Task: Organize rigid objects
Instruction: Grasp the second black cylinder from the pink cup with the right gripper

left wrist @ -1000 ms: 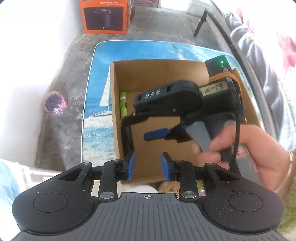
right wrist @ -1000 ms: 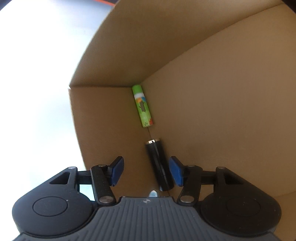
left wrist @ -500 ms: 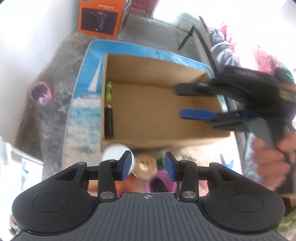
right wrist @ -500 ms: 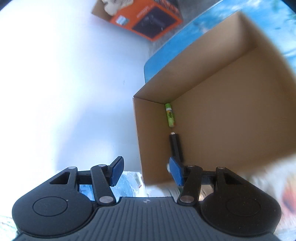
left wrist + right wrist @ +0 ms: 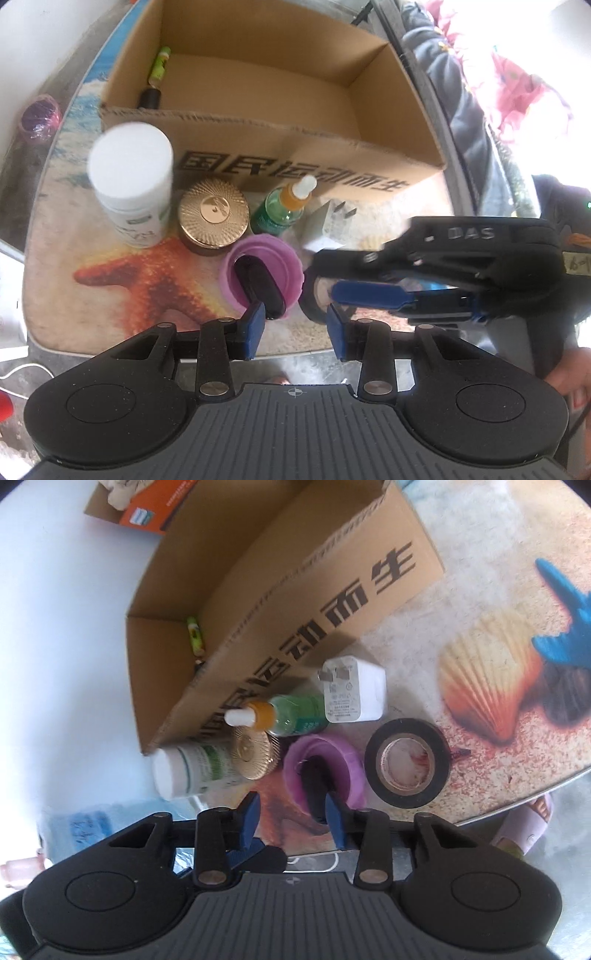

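The open cardboard box (image 5: 258,147) holds a green tube (image 5: 159,68) and a black cylinder (image 5: 149,98) along its left wall. In front of it stand a white bottle (image 5: 133,177), a gold-lidded jar (image 5: 213,214), a green dropper bottle (image 5: 280,210), a white charger plug (image 5: 351,690) and a purple cup (image 5: 262,273) with a black object (image 5: 258,284) inside. A black tape roll (image 5: 406,762) lies right of the cup. My left gripper (image 5: 295,328) hovers near the cup, its jaws closing on nothing. My right gripper (image 5: 291,812) hangs over the tape, jaws closing, also empty.
The table (image 5: 517,757) has a beach print of shells and a starfish, and its near edge lies just below both grippers. An orange carton (image 5: 147,506) and a purple bag (image 5: 38,118) sit on the floor. A slippered foot (image 5: 524,830) shows under the table edge.
Both grippers have pulled back out of the box to the table's near side. The black cylinder stays in the box beside the green tube. The right jaws have narrowed.
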A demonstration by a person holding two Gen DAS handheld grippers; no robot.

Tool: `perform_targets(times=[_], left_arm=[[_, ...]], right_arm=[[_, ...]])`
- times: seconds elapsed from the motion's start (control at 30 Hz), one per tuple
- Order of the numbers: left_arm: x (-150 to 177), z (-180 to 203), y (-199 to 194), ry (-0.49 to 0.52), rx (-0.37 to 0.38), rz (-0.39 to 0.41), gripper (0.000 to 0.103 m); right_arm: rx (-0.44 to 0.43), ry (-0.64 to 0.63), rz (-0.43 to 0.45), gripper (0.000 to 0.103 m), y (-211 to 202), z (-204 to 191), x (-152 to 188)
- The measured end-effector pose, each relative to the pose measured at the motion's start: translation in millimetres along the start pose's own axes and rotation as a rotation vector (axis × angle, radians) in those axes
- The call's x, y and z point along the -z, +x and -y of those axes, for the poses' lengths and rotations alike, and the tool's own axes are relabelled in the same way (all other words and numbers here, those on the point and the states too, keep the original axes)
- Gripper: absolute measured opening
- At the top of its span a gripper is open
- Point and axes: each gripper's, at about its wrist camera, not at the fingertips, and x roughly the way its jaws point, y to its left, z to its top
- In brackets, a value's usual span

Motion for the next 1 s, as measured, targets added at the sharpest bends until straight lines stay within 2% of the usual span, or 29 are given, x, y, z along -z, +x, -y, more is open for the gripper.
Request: perform_targets(times=[0.17, 0.4, 0.57, 0.8, 1.0], left_arm=[[3.7, -0.7, 21.5, 0.013, -0.011, -0.018, 0.029], [3.3, -7.8, 39.1, 0.018, -0.067, -0.061, 0.029], [3.8, -11.2, 47.0, 0.001, -0.077, -0.084, 0.029], [-3.6, -14.0, 45.1, -0.011, -0.058, -0.065, 0.029], [-11.8, -17.9, 40.7, -0.020, -0.066, -0.053, 0.030]], right_arm=[[0.048, -0.045, -0.031, 0.034, 28.2, -2.8, 1.0], [0.110, -0.106, -0.075, 0.033, 47.0, -9.3, -5.5], [0.144, -0.117, -0.107, 0.034, 58.8, -6.7, -7.9], [0.134, -0.100, -0.130, 0.034, 70.6, 1.1, -12.0], [0.059, -0.034, -0.127, 0.033, 62.8, 17.5, -16.1]])
